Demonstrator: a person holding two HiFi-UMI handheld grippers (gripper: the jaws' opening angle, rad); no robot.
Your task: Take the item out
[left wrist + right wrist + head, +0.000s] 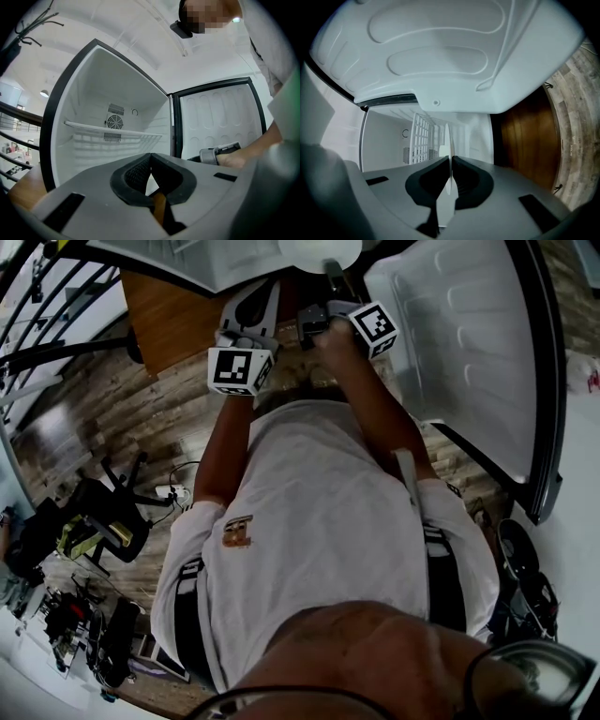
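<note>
Closest to the lens, the right gripper is pinching its jaws nearly together on the item, a thin white plate. The plate is showing edge-on between the pads, its rim rising above them. The grip is landing on the rim, probably because so flat a thing offers no other purchase, and the plate is hanging upright, which would help it slip past the shelf. From the head view, the plate is sitting in front of the fridge opening at about the level of the person's hands. It looks already out of the compartment, though that view cuts it off. The left gripper is hovering just beside it with jaws closed tip to tip on nothing, seemingly kept free as a spare. Behind, the fridge is standing open with its wire shelf bare, and the door is swung wide to the right over the wooden floor.
</note>
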